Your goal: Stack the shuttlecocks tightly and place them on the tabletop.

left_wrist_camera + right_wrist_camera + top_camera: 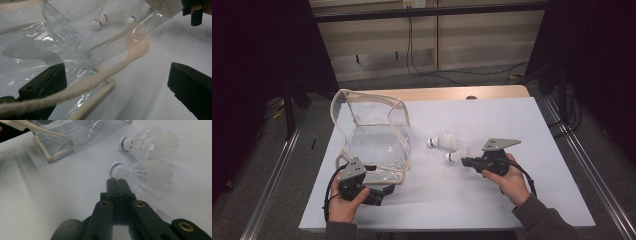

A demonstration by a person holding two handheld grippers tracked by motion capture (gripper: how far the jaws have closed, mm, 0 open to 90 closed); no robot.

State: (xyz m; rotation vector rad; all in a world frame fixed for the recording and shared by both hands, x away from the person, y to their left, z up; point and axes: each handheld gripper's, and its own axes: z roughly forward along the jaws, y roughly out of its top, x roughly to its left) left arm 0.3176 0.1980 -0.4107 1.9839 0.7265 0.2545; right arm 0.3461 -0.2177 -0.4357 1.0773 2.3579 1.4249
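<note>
A clear plastic bag with cream trim and a cream cord handle lies on the left of the white mat. My left gripper sits at the bag's near corner. In the left gripper view it stands open, with the cord running across its left jaw and through the gap. Two white feather shuttlecocks lie side by side right of the bag. My right gripper is shut, its tips against the near shuttlecock at the base of the feathers. Whether a feather is pinched I cannot tell. The far shuttlecock lies free.
The white mat covers a wooden table. Metal rails run along both sides of the table. Cables hang against the back wall.
</note>
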